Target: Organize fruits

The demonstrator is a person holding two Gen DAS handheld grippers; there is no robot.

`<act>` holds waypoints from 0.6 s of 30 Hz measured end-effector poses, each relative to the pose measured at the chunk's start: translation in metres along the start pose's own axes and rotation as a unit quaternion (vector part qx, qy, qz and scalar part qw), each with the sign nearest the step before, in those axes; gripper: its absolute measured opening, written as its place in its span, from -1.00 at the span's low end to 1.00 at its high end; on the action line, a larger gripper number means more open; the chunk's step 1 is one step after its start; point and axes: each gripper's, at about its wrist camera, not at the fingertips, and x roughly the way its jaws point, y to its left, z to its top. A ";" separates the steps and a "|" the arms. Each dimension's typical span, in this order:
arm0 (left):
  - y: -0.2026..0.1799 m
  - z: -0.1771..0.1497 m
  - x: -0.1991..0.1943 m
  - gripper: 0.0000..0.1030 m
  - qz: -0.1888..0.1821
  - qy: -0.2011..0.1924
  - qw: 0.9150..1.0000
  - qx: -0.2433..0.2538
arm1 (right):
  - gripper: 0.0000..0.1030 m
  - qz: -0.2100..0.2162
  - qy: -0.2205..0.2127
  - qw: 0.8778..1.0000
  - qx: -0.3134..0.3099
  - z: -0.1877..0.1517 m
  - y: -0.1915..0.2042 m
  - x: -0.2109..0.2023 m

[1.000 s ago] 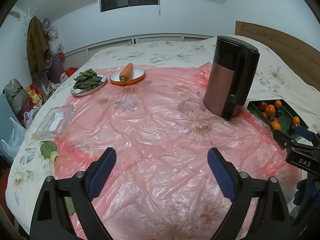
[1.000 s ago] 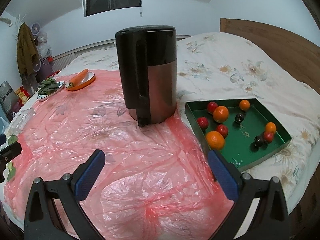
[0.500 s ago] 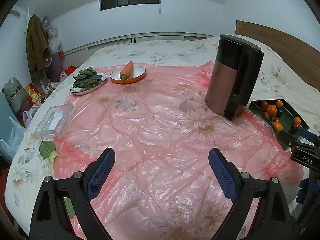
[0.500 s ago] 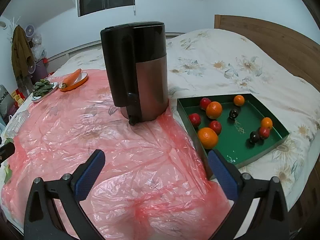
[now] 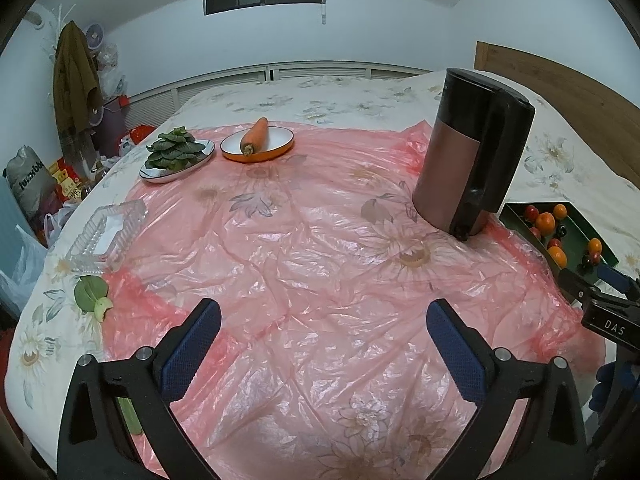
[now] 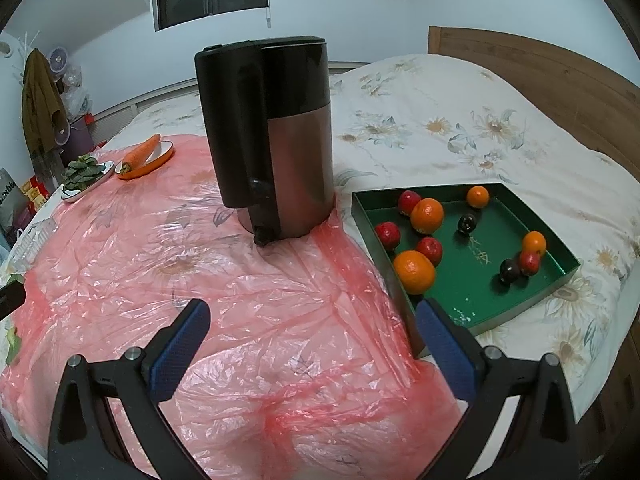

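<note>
A green tray (image 6: 472, 292) lies on the bed to the right and holds several fruits: oranges (image 6: 414, 271), red fruits (image 6: 429, 249) and dark plums (image 6: 466, 223). It also shows at the right edge of the left wrist view (image 5: 516, 218). My right gripper (image 6: 314, 330) is open and empty, low over the pink plastic sheet (image 6: 200, 280), with its right finger near the tray's near corner. My left gripper (image 5: 324, 334) is open and empty over the sheet's middle (image 5: 320, 240). The right gripper shows at the right edge of the left wrist view (image 5: 592, 284).
A tall brown-and-black juicer (image 6: 270, 136) stands on the sheet left of the tray. At the far left are an orange dish with a carrot (image 5: 256, 136), a plate of greens (image 5: 176, 156) and a clear plastic tray (image 5: 106, 232). A wooden headboard (image 6: 540, 68) rises at right.
Both grippers have shifted slightly; in the right wrist view the juicer and tray have drifted left and the tray looks nearer. Both stay open and empty.
</note>
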 end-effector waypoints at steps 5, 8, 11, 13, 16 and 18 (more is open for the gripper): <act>0.002 -0.001 0.003 0.96 0.002 0.006 1.000 -0.004 | 1.00 0.001 -0.001 1.000 -0.002 0.000 0.001 0.001; 0.004 -0.002 0.003 0.96 0.005 0.005 1.000 -0.002 | 1.00 0.001 -0.002 1.000 -0.001 0.000 0.000 0.001; 0.005 -0.002 0.002 0.96 0.005 0.002 1.000 -0.001 | 1.00 0.000 -0.006 1.000 -0.002 0.001 0.001 0.000; 0.004 -0.003 0.001 0.96 0.006 0.001 1.000 0.000 | 1.00 0.000 -0.012 1.000 -0.001 0.002 0.001 -0.003; 0.004 -0.003 0.001 0.96 0.007 0.002 1.000 0.001 | 1.00 0.002 -0.016 1.000 -0.002 0.005 0.002 -0.005; 0.004 -0.003 0.000 0.96 0.008 0.001 1.000 0.000 | 1.00 0.002 -0.017 1.000 -0.002 0.005 0.002 -0.005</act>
